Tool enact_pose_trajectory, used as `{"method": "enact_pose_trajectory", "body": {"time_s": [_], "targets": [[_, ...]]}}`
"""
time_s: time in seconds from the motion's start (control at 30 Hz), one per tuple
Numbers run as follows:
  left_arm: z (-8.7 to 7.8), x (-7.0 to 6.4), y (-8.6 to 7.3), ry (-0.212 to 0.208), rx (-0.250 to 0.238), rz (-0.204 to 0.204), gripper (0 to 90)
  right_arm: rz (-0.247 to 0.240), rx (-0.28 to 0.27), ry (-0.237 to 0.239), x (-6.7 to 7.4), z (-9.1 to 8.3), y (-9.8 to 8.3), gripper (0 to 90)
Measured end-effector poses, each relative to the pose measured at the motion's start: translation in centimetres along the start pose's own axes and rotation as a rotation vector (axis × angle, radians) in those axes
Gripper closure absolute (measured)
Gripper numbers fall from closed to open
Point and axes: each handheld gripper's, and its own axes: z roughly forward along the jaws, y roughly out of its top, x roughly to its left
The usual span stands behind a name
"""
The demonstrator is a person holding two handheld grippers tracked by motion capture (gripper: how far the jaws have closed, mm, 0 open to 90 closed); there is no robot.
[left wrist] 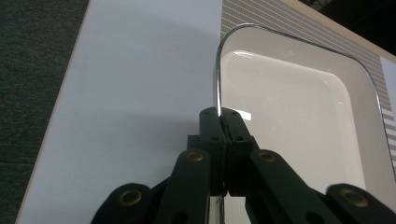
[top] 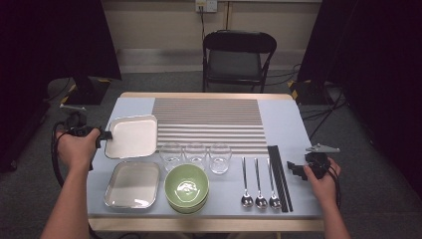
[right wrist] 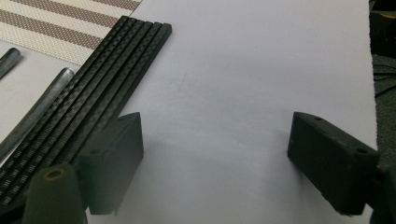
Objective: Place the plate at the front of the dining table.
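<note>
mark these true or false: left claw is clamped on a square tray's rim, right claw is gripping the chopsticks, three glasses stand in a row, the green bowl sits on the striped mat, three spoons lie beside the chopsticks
1. The left claw is shut on the rim of the upper tray. True.
2. The right claw grips the chopsticks. False: it stands open over bare cloth beside them.
3. Three glasses stand in a row. True.
4. The green bowl sits on the striped mat. False: it sits on the cloth nearer the person, beside the lower tray.
5. Three spoons lie beside the chopsticks. True.
</note>
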Motion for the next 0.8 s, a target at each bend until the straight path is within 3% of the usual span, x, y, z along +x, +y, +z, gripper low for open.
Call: {"method": "enact_pose_trajectory", "body": {"time_s": [0.43, 0.7, 0.8], "targets": [[1.0, -1.4, 0.9, -0.002, 0.030, 0.026, 89.1, -0.002, -0.001, -0.001, 0.0, 0.0, 0.0, 17.3], [1.4, -2.0, 1.3, -0.046, 0.022, -0.009, 89.1, -0.005, -0.002, 0.000, 0.0, 0.0, 0.0, 17.2], [1.6, -2.1, 1.4, -0.027, 0.033, 0.004, 89.2, -0.002, -0.001, -0.002, 0.0, 0.0, 0.0, 17.3]]}}
